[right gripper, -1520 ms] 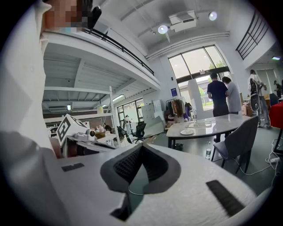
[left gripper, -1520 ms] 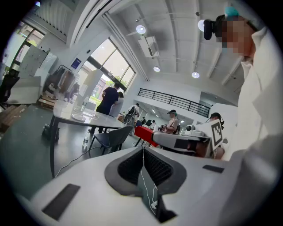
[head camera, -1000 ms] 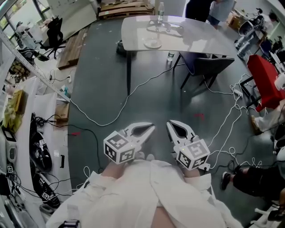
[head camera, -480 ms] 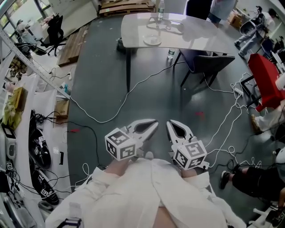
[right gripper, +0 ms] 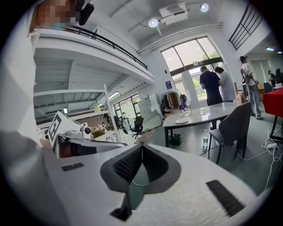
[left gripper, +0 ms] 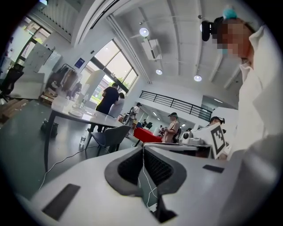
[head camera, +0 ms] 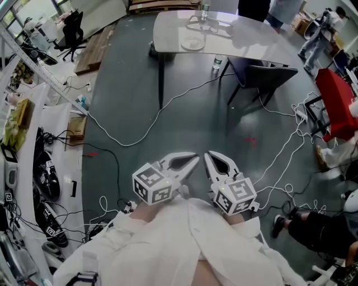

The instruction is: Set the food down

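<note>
Close against my white coat (head camera: 168, 246), above the dark floor (head camera: 128, 84), I hold both tips pointing forward, side by side and just apart. My left hand-held gripper (head camera: 193, 159) has its jaws pressed together with nothing between them. My right hand-held gripper (head camera: 210, 156) is likewise closed and empty. Well ahead stands the desk (head camera: 246, 42), carrying a plate (head camera: 193, 43) and a bottle (head camera: 205, 8). Whether food lies on that plate I cannot tell from this far. A dark chair (head camera: 263, 75) sits at the desk's near edge, and white cables (head camera: 140, 137) trail across the floor.
</note>
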`<control>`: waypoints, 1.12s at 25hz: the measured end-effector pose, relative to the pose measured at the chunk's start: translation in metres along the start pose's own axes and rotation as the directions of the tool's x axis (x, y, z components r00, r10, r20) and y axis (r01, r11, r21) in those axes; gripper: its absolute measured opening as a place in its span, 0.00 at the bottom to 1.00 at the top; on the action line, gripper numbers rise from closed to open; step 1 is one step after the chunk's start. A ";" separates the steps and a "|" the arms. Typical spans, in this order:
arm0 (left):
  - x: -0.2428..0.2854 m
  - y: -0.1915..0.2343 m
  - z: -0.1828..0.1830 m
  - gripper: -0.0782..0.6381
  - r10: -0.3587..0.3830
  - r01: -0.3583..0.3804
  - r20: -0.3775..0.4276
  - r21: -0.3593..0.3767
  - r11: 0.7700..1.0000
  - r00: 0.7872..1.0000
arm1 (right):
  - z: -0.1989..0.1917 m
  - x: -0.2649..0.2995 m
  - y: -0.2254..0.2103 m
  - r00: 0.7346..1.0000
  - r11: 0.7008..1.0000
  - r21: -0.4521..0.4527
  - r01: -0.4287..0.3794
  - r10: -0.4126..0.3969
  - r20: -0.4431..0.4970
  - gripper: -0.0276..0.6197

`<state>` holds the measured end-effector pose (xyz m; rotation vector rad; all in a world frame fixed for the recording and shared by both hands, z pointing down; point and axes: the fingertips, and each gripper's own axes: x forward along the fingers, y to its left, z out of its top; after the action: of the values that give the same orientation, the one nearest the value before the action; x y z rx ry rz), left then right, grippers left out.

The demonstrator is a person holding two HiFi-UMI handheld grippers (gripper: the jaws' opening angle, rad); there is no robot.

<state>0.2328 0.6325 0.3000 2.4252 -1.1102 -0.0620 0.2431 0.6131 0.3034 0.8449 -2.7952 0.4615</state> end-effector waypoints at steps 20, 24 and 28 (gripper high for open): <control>0.033 0.118 0.050 0.14 0.023 -0.021 -0.070 0.028 0.999 0.997 | 0.042 0.113 -0.057 0.999 0.999 0.041 0.023 -0.024 0.026 0.05; 0.045 0.160 0.081 0.14 -0.004 0.007 -0.080 0.047 0.999 0.997 | 0.061 0.156 -0.073 0.999 0.999 0.033 0.039 -0.040 0.023 0.05; 0.057 0.205 0.113 0.14 0.011 -0.005 -0.081 0.071 0.997 0.997 | 0.087 0.194 -0.095 0.997 0.996 0.062 0.061 -0.064 0.045 0.05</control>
<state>0.1009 0.4312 0.2965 2.4619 -1.1034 0.0802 0.1296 0.4098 0.2963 0.9652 -2.8005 0.5248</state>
